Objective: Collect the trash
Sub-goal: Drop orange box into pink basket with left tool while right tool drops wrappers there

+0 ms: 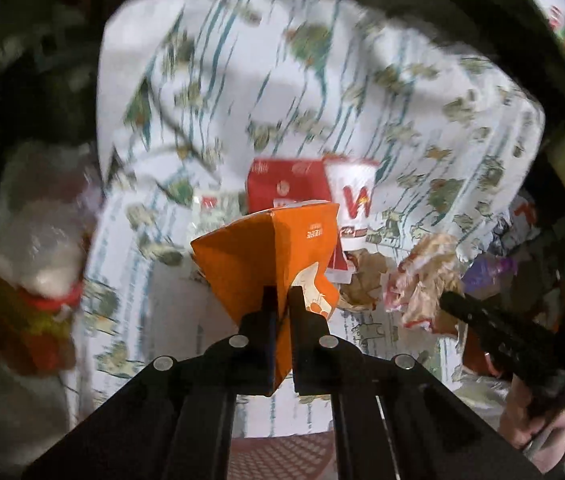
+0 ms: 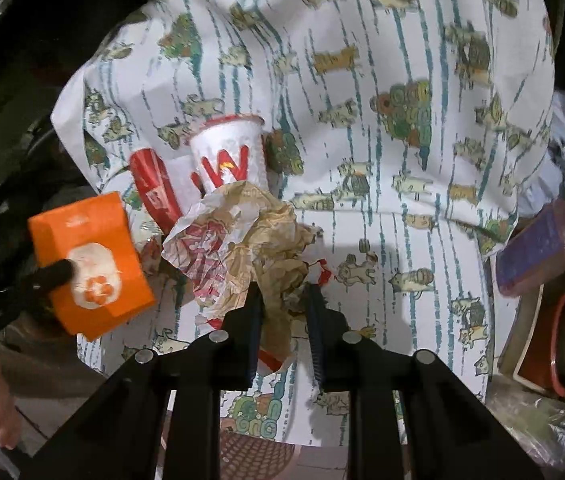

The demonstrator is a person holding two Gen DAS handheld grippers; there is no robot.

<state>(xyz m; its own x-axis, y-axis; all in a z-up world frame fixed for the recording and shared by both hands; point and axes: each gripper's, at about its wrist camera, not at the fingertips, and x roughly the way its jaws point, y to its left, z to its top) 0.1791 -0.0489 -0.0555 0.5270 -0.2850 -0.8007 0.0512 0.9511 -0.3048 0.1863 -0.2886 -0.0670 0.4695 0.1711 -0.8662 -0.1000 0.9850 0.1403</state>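
The orange carton (image 2: pixel 90 264) looks like smooth matt cardboard, creased where it's pinched. The wrapper (image 2: pixel 242 248) is thin crinkly paper, kinda greasy-looking. White cup (image 2: pixel 228 152) is smooth paper. Tablecloth (image 2: pixel 402 80) is soft printed cloth, and both gripper frames are matt black plastic with shiny metal rivets.

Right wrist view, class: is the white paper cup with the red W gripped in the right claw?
No: the right claw pinches crumpled wrapper paper, while the cup lies beyond it on the tablecloth.

A table draped in a white tablecloth (image 2: pixel 402 208) printed with teal stripes and small cartoon animals fills the view; the surroundings are dim and cluttered.
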